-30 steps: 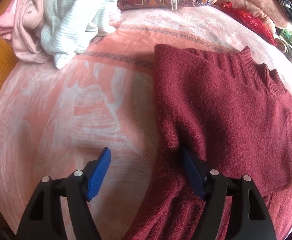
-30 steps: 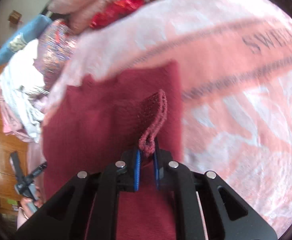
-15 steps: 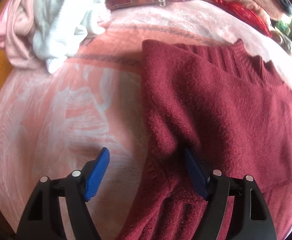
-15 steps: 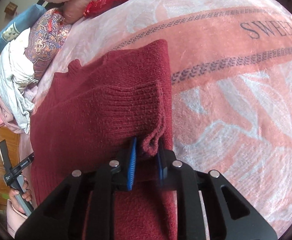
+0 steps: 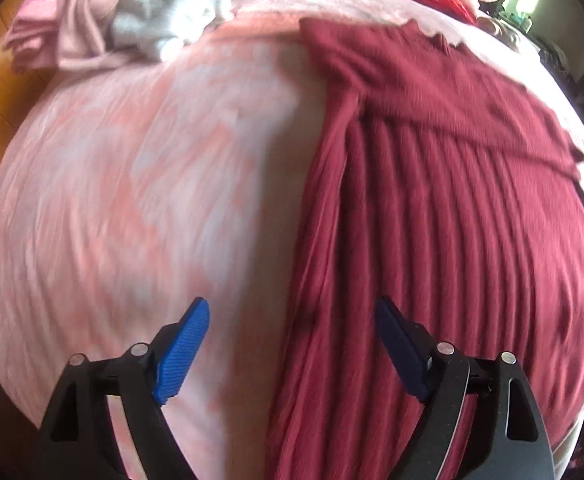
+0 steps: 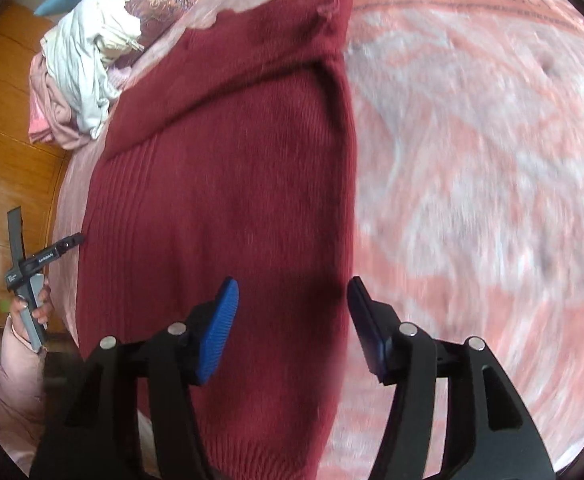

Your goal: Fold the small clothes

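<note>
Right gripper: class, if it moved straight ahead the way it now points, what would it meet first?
Most likely the dark red sweater: the open right gripper points along its right edge, where it meets the pink blanket. Depth is unclear.

- Left gripper: jaws spread wide, nothing between them. Both blue pads are visible; the left pad faces inward in bright light, the right pad sits in shadow.
- Right gripper: jaws spread wide, nothing between them. The left blue pad is lit; the right pad appears dark.
- Left hand: seen at the left edge of the right wrist view, fingers wrapped around the grey handle of the left gripper, which is held upright. A pink sleeve covers the wrist and forearm below it.
- Both views show motion blur.
</note>
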Motion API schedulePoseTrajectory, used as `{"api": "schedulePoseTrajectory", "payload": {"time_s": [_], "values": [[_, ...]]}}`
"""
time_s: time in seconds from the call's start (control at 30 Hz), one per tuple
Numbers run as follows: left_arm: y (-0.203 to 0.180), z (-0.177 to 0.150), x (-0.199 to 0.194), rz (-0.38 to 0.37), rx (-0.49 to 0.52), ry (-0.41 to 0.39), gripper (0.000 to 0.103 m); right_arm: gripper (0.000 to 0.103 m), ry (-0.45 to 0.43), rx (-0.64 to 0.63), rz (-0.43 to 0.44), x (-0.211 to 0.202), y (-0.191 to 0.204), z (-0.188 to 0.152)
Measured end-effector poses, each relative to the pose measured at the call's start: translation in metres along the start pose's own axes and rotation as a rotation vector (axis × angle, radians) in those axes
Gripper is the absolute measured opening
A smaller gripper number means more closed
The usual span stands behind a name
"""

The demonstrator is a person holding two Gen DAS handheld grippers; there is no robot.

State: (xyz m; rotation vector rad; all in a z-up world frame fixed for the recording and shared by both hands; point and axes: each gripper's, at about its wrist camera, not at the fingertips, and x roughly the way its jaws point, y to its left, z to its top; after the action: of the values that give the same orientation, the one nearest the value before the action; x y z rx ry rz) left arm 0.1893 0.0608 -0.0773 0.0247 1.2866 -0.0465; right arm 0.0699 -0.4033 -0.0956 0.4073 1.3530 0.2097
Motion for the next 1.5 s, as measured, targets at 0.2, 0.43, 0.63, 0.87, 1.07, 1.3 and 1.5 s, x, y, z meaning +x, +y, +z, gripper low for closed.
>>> {"api": "schedulePoseTrajectory", "payload": {"time_s": [0.2,0.43,0.63,0.87,1.07,1.3,1.5], "values": [[0.012,-0.069,-0.007,-0.029,-0.04,0.056,0.085,0.068,0.046,0.015,0.047,-0.004,0.001,-0.073],[0.006,-0.107,-0.005,-0.044,-0.054,0.091,0.087,0.073,0.058,-0.016,0.061,0.0,0.015,-0.096],[0.005,-0.131,-0.009,-0.087,-0.062,0.1,0.083,0.066,0.061,-0.077,0.051,0.011,0.031,-0.102],[0.007,-0.157,-0.016,-0.17,-0.08,0.092,0.036,0.016,0.061,-0.061,0.104,0.016,0.029,-0.106],[0.02,-0.169,-0.026,-0.278,-0.167,0.085,0.013,0.012,0.022,-0.088,0.155,0.006,0.038,-0.109],[0.044,-0.138,-0.058,-0.405,-0.201,0.022,0.011,0.012,-0.043,-0.057,0.323,-0.024,0.041,-0.081],[0.039,-0.09,-0.082,-0.383,-0.164,-0.068,0.008,0.012,-0.105,-0.083,0.308,-0.039,0.05,-0.034]]}}
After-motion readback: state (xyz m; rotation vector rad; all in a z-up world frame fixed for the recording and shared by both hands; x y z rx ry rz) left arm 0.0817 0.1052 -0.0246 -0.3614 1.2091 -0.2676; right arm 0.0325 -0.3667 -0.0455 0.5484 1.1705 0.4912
